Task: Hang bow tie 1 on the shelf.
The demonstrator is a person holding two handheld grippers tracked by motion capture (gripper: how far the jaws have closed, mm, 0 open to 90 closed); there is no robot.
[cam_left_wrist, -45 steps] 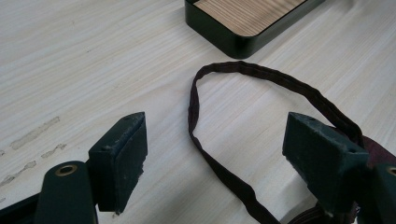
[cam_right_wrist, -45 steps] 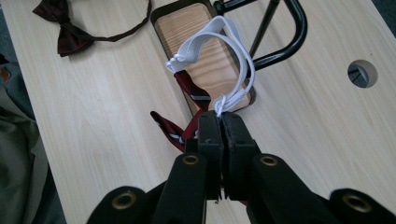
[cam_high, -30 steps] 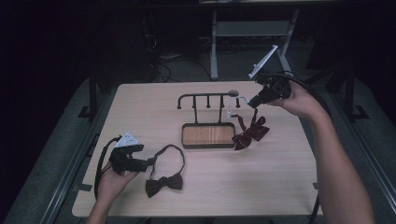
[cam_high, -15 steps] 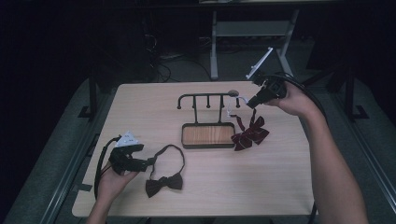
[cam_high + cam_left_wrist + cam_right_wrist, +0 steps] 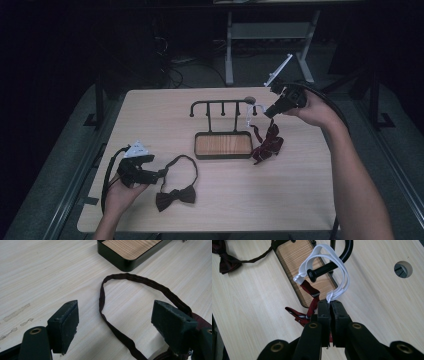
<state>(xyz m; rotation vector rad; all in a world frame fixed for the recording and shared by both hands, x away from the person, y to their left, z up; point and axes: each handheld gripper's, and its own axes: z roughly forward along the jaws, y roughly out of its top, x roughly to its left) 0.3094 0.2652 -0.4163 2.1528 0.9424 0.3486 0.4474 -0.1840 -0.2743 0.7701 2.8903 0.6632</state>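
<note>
You are holding the right gripper (image 5: 267,112) up over the far right part of the bench (image 5: 300,200), its jaws pressed together on the white elastic loop (image 5: 337,272) of a dark red striped bow tie (image 5: 267,145). In the right gripper view the loop is passing around the knobbed tip of the end hook (image 5: 325,268) of a black hook rack (image 5: 222,107), and the red bow is hanging below your gripper, against the right end of the rack's wood-lined tray (image 5: 222,145). In the high view the bow is reaching down to the bench surface just beside that tray, which is sitting near the middle of the bench. A round cable hole (image 5: 403,268) is showing in the bench top beyond the rack.

Your left gripper (image 5: 150,172) is resting low near the near left corner of the bench with its jaws wide apart and gripping nothing. A dark brown bow tie (image 5: 175,196) is lying flat just to its right, and its thin strap (image 5: 125,312) is curving across the bench between the two open jaws, towards the corner of the tray.
</note>
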